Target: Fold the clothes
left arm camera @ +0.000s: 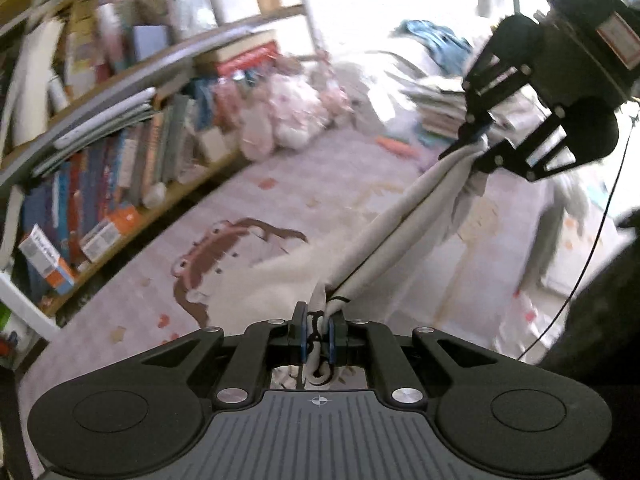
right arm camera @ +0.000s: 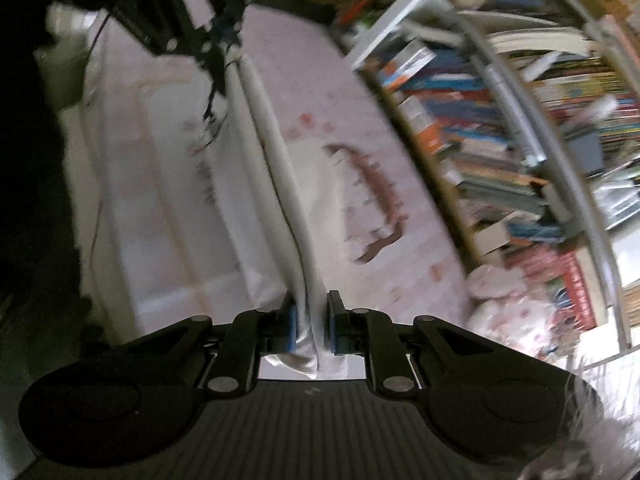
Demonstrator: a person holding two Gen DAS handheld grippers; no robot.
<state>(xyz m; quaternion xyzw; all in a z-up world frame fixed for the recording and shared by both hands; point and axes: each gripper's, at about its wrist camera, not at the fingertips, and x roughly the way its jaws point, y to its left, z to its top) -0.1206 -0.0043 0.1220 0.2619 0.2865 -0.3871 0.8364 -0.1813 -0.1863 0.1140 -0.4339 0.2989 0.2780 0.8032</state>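
The left claw (left arm camera: pixel 318 338) is clamped on one end of a pale garment (left arm camera: pixel 400 224), a bunch of cloth with dark print pinched between its blue pads. The right claw (right arm camera: pixel 311 330) is clamped on the other end, a fold of grey-white cloth squeezed between its pads. The garment's top edge runs taut as a rolled band from one claw to the other, and the rest hangs from it toward the mat (left arm camera: pixel 132 304) on the floor; whether the lower part touches the mat cannot be told through the blur. The mat is pale pink with a brown animal drawing (left arm camera: pixel 224 256). Along the mat's far edge stands a bookshelf (left arm camera: pixel 112 128) packed with books, and pink soft toys (left arm camera: pixel 280 116) lie at its end. A stack of books (left arm camera: pixel 436 108) sits beyond the mat, behind the right claw.
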